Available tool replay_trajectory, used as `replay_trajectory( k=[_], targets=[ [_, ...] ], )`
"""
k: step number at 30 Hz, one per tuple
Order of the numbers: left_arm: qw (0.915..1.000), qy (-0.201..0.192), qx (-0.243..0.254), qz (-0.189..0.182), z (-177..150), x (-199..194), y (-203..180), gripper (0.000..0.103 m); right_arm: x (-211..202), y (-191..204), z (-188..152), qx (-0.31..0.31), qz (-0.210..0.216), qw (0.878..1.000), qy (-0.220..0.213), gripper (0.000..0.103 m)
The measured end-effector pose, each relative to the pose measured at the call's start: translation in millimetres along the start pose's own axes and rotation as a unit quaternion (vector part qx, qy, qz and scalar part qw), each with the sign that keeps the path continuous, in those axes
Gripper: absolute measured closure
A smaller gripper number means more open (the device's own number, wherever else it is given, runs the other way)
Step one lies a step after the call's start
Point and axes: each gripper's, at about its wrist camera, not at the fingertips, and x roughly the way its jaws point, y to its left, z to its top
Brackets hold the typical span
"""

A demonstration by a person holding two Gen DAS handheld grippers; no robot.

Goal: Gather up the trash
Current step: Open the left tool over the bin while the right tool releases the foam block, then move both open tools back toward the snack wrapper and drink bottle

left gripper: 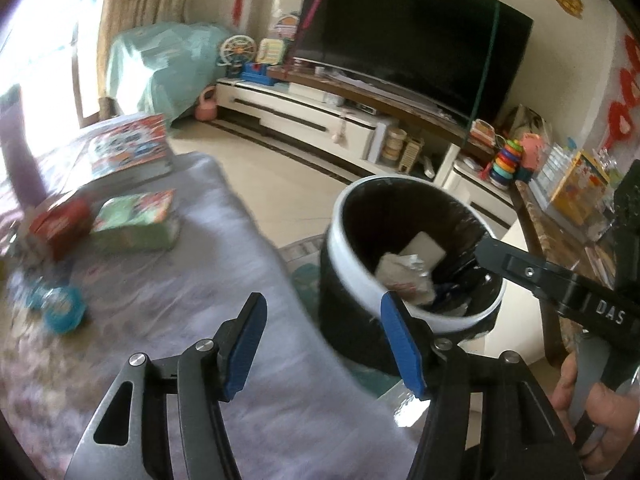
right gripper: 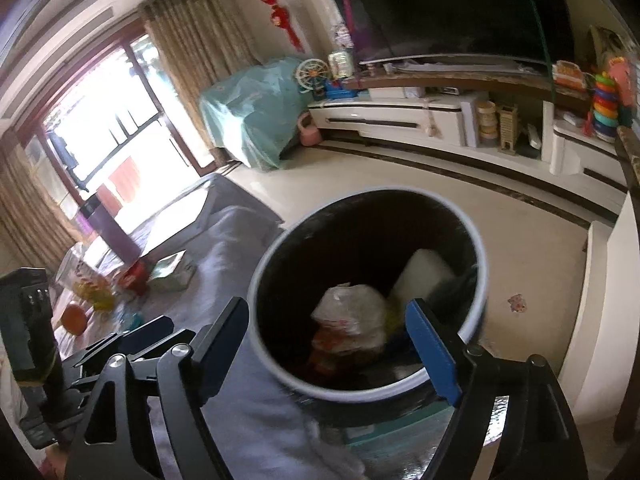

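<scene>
The left gripper (left gripper: 324, 344) is standing roughly half open with nothing between its blue pads, hovering over the edge of the lilac-cloth-covered counter (left gripper: 224, 240). The round trash bin with a white rim and black liner (left gripper: 348, 268) is sitting on the floor at about two o'clock from it, just beside the counter edge. Inside the bin are lying a crumpled whitish wrapper (left gripper: 404, 276) and a flat white block (left gripper: 424, 250).

The right gripper (right gripper: 332, 344) is spread wide and holding nothing, poised directly over the bin's mouth, with its right pad crossing the near rim.

On the counter, at ten o'clock from the left gripper, are resting a green cardboard box (left gripper: 136, 222) and a red box (left gripper: 60, 226) touching it, and at nine o'clock a blurred teal object (left gripper: 64, 310), possibly a plastic wrapper. A black television screen (left gripper: 408, 40) is filling the far wall at twelve o'clock.
</scene>
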Motion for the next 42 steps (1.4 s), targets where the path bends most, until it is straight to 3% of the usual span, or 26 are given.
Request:
replay_trajectory(
  k=[9, 23, 42],
  targets=[
    [0.9981, -0.007, -0.058, 0.021, -40, -51, 57, 0.044, 0, 59, -23, -0.042, 0.036, 0.998, 0.002, 0.02],
    [0.9894, -0.026, -0.113, 0.087, -82, -122, 131, 0.044, 29, 139, -57, -0.083, 0.087, 0.992, 0.035, 0.02],
    [0.9804, -0.029, -0.151, 0.123, -86, -136, 203, 0.044, 68, 218, -76, -0.154, 0.126, 0.978, 0.059, 0.02]
  ],
)
